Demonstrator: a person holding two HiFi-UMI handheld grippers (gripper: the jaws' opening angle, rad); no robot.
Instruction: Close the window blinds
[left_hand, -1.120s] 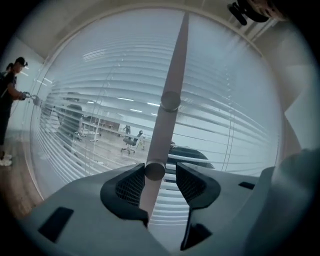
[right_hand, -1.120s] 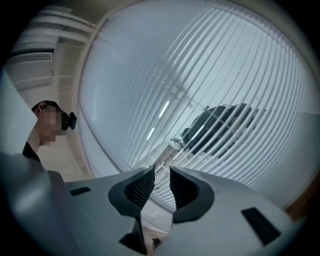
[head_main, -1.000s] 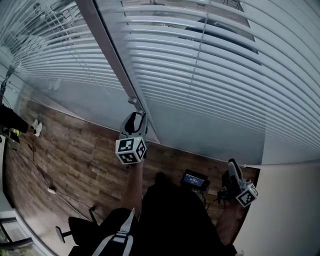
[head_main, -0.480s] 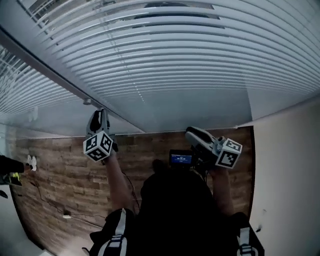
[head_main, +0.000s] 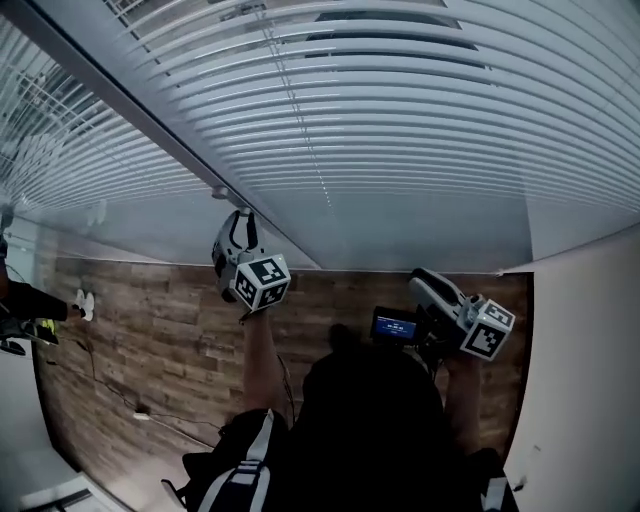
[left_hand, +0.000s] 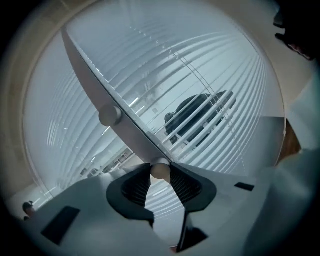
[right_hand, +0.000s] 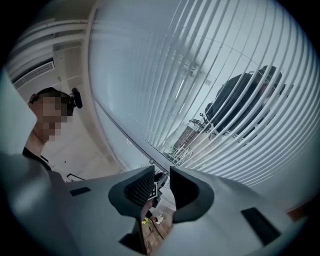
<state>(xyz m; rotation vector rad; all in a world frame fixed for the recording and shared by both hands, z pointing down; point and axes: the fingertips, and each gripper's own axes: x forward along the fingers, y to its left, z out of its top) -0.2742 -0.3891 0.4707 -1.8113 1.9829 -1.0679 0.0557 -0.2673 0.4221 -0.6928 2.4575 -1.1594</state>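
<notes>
White slatted blinds (head_main: 400, 150) hang in front of the window, slats partly tilted, with a dark car visible through them (left_hand: 200, 107). A grey bar (head_main: 130, 105) runs diagonally between two blind panels. My left gripper (head_main: 240, 216) is raised against the bar's lower stretch, just below a small knob (head_main: 218, 192). In the left gripper view its jaws are closing (left_hand: 160, 174) with a small round knob (left_hand: 160, 171) pinched between the pad tips; a second knob (left_hand: 110, 116) sits further up the bar (left_hand: 95, 85). My right gripper (head_main: 422, 278) hangs lower right, jaws slightly apart (right_hand: 162, 182) and empty.
Wood-plank floor (head_main: 150, 320) lies below the window, with a cable (head_main: 100, 390) across it. A small lit screen (head_main: 393, 326) sits by the right gripper. A white wall (head_main: 590, 380) closes the right side. Another blind panel (head_main: 60, 140) hangs at left. A person (right_hand: 45, 130) shows in the right gripper view.
The left gripper's jaws have come in around the knob by the grey bar. The right gripper has risen from low at the right to beside the screen. The head view has swung.
</notes>
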